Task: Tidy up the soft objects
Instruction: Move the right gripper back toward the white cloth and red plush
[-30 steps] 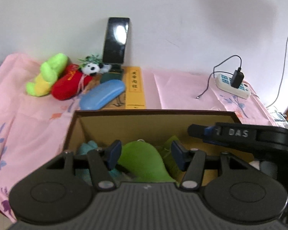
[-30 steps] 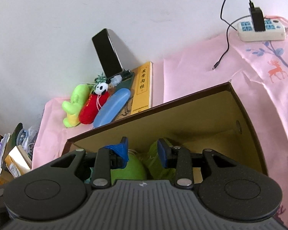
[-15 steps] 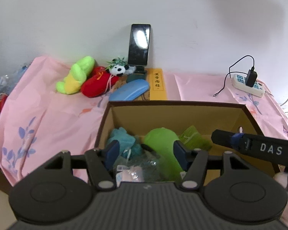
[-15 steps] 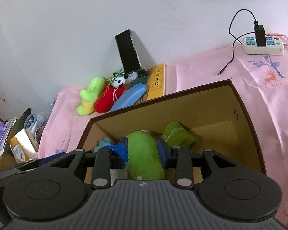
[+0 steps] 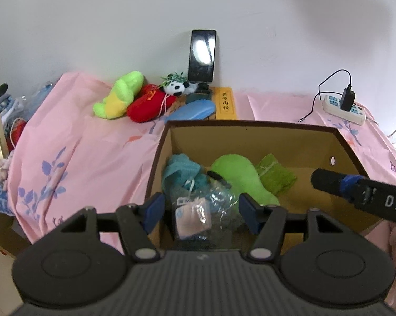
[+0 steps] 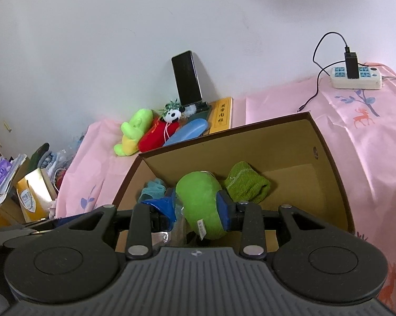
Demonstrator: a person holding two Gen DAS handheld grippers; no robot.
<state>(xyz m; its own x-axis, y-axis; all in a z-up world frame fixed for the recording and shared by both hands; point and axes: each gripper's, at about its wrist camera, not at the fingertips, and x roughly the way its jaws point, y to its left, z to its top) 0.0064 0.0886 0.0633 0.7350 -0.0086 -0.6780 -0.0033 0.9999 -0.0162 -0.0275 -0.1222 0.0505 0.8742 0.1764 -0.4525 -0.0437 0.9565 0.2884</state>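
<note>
the right tongs [image 6: 196, 208] seem clenched on the green plush [image 6: 202, 200] over the box [image 6: 329, 158]; the left tongs [image 5: 199, 210] are released. if slackened, the plush may be dropped.

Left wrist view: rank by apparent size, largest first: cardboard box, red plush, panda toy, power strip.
1. cardboard box, far the largest, though also nearest the camera.
2. red plush.
3. power strip.
4. panda toy.
Power strip and panda toy look close in size; that order is unsure.
</note>
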